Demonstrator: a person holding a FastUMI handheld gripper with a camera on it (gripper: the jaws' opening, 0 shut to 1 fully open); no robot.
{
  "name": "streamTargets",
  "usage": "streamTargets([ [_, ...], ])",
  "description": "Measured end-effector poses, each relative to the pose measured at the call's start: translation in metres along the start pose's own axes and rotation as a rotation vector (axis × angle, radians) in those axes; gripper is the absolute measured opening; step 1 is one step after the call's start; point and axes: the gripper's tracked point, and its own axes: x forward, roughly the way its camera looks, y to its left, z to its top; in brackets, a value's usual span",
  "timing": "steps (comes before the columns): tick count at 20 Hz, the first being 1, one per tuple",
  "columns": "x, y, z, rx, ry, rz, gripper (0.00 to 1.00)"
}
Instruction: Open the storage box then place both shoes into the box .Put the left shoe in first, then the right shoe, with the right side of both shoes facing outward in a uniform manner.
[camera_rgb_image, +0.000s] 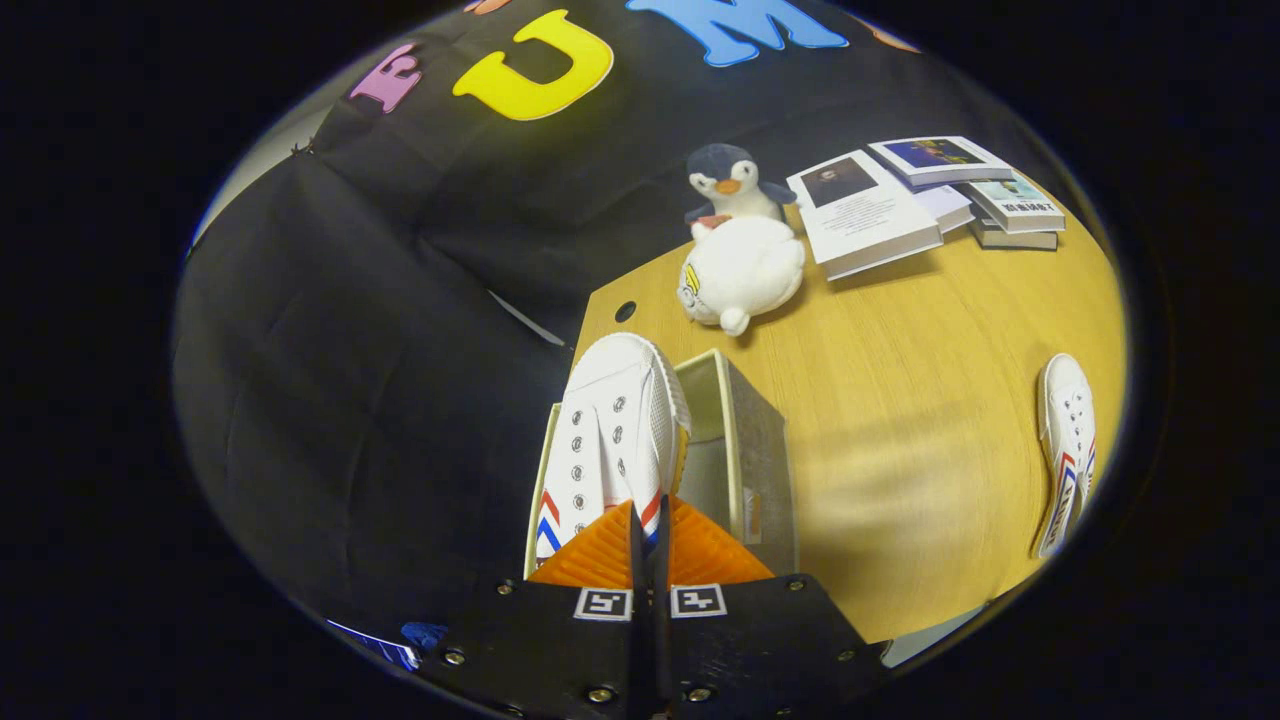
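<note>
A white canvas shoe (612, 440) with red and blue stripes on its side is held by the gripper (648, 535), whose jaws are clenched almost together on the shoe's heel end, one finger to each side of it. The shoe is pointed away from the fingers, toe far, its lace eyelets turned up and to the left. It is hung over the open storage box (735, 455), a pale, upright-walled box set at the near left corner of the wooden desk (900, 420); the toe is seen above the box's far left rim, and the sole side lies toward the box's open inside. Whether the shoe touches the rim cannot be told.

The second shoe (1068, 450), of the same make, is laid on its side on the desk well to the right of the box, toe far. Beyond the box, at the far side of the desk, a white plush toy (742, 272) is placed, and a plush penguin (732, 185) is stood just behind it, touching it. To the right of these, a few books (905, 200) are spread and stacked.
</note>
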Motion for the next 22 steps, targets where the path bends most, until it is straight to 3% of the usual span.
streamTargets([
  [8,0.044,0.023,-0.032,-0.016,0.056,-0.030,0.00],
  [19,0.091,0.006,-0.066,-0.038,0.142,-0.132,0.01],
  [20,0.091,0.011,-0.066,-0.046,0.142,-0.108,0.03],
  [21,0.093,0.019,-0.066,-0.052,0.135,-0.075,0.16],
  [22,0.090,0.029,-0.065,-0.060,0.127,-0.040,0.23],
])
